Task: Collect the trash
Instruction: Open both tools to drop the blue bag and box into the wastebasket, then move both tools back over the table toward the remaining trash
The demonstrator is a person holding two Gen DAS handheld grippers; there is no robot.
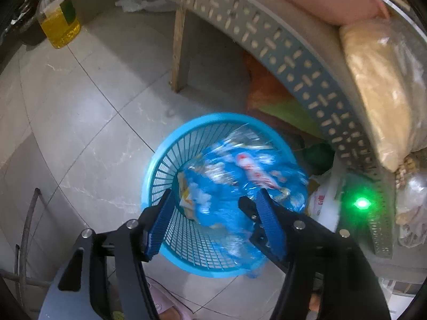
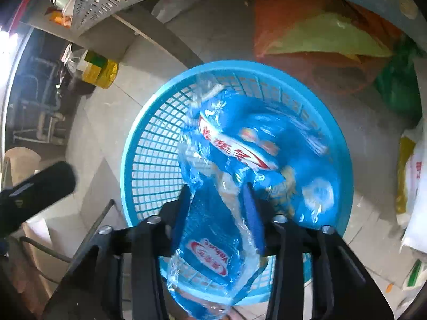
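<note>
The left gripper point(image 1: 213, 213) has its fingers spread over the blue basket point(image 1: 157, 170). The right gripper point(image 2: 217, 208) is spread too, with the blue plastic wrapper point(image 2: 240, 144) slack between them, draping into the basket. Light, crinkly and slippery, it seems best pinched at a bunched fold.

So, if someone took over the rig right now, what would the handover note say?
Left gripper: fingers open above the blue basket, gripping nothing.
Right gripper: fingers apart, with the blue plastic wrapper hanging between them; whether the pads still touch it is unclear.
Wrapper: draped over the basket's near rim, upper part inside the basket, tail hanging outside towards the camera.
Done: wrapper brought to the basket.
Left: get the tail fully inside, then look for other trash; a white crumpled bag lies on the floor under the shelf.
</note>
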